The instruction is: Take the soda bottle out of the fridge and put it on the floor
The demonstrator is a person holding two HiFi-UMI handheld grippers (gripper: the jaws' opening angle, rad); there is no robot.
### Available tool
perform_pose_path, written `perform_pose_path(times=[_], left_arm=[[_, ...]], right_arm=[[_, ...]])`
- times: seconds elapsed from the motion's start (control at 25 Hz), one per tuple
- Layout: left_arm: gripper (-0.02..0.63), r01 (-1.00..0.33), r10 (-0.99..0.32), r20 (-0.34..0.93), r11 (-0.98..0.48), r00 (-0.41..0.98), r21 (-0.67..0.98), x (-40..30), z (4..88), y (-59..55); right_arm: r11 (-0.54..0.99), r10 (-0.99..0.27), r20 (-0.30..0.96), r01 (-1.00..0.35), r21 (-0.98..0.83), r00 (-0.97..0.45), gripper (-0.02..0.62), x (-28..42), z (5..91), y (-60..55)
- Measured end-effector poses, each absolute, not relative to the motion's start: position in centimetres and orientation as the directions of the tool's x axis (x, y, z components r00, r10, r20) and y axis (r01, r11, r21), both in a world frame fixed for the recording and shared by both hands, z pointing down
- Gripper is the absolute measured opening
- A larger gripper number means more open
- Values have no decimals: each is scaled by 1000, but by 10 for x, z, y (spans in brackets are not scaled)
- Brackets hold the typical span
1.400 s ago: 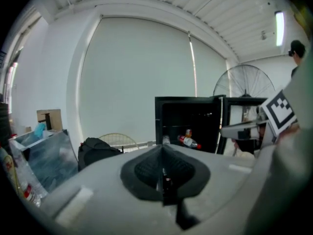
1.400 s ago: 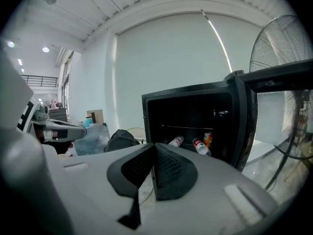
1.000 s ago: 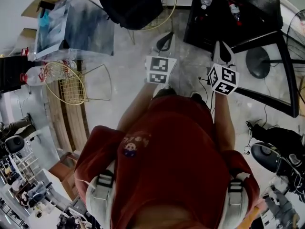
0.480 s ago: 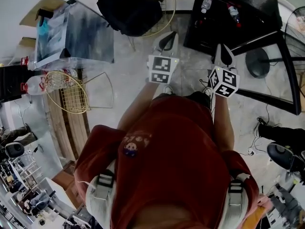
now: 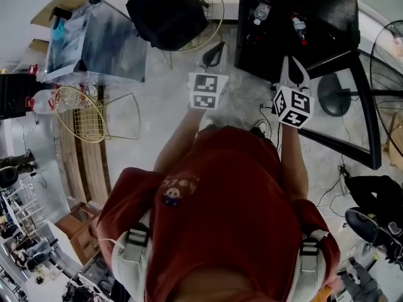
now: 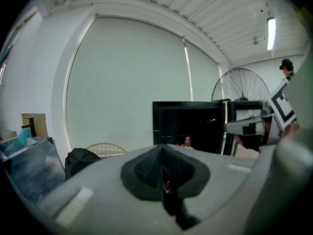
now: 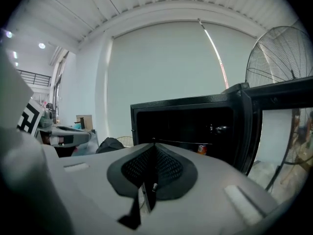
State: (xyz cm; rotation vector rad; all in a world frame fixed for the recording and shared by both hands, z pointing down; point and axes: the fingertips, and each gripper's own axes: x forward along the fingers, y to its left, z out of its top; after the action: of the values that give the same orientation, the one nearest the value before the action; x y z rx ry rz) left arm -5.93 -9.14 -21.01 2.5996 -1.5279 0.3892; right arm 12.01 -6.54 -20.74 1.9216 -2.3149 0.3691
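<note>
Person: stands on the pale floor (image 5: 167, 115) in a red top, both arms held forward toward the fridge.
Fridge (image 5: 327, 2): black, with its door (image 5: 362, 115) swung wide at the person's right.
Bottles: two inside the fridge, a red-capped bottle (image 5: 298, 27) and a pale bottle (image 5: 259, 11) to its left. Which one is the soda cannot be told from here. Neither gripper touches them.
Left gripper (image 5: 218, 49): its own view shows the jaws pressed together with nothing between them (image 6: 163, 151). It is aimed at the fridge opening and short of it.
Right gripper (image 5: 292, 63): jaws closed and empty (image 7: 153, 145). It is level with the front edge of the fridge, beside the door.
Surroundings: black backpack (image 5: 165, 12) on a wire chair (image 5: 213, 2) left of the fridge. A standing fan (image 7: 278, 53) is behind the door.
</note>
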Motion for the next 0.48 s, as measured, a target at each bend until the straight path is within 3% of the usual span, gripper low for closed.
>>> perform_pose_path(times=[0.48], left_arm=[[0,-863,-830,303,-503,469,-40,-30,-198,-83]], right_arm=[[155,-944,271,-978,-137,-188,2,151,-191,-56]])
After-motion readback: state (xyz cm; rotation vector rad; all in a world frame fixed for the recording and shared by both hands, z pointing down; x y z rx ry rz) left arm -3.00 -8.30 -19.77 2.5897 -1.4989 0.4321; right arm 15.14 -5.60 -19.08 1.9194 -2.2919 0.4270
